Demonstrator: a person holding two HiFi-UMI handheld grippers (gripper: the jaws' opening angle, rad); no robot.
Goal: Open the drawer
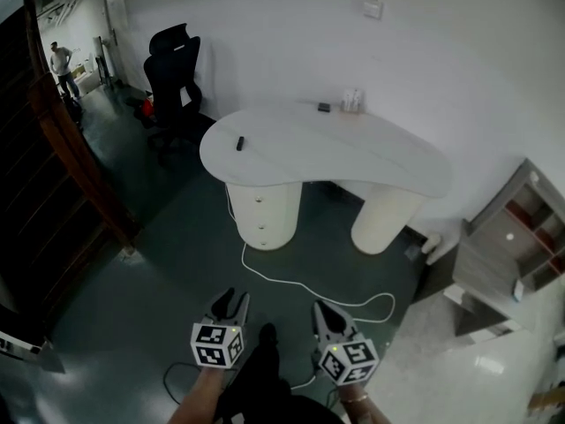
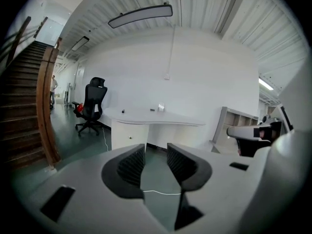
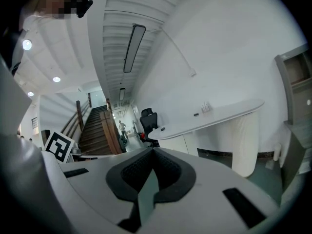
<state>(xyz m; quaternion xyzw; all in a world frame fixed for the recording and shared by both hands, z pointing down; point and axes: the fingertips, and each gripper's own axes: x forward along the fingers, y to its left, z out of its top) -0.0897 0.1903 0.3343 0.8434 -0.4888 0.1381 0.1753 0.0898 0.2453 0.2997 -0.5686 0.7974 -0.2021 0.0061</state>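
Approach looks to be the step in hand: both tongs are well short of the desk, so nothing can be pulled yet. The left gripper (image 2: 156, 149), a pale grey two-jaw tool with black ribbed pads, has its jaws parted by a modest gap, with nothing between them but floor beyond. The right gripper (image 3: 152, 151), of the same make, has its jaws closed tip to tip on nothing. The curved white drawer front (image 1: 262, 203) sits in one round pedestal of the white kidney-shaped desk (image 1: 335, 144). It is straight ahead of the left gripper and well apart from it. A small round knob (image 1: 262, 200) marks it, with a second knob just below.

To do this well, I would carry the open left gripper forward to the knob's height and hold the jaws wide enough to straddle it. I would close only once the pads flank the knob, then pull straight out along the drawer's line. The knob is small and probably smooth, so a shallow bite could slip; the ribbed pads should help. The pedestal face is rounded and glossy, while the far pedestal (image 3: 243, 140) is finely ribbed. A thin white cable (image 1: 291, 283) loops over the dark glossy floor (image 1: 132, 281) between tongs and pedestal, and is worth stepping clear of.
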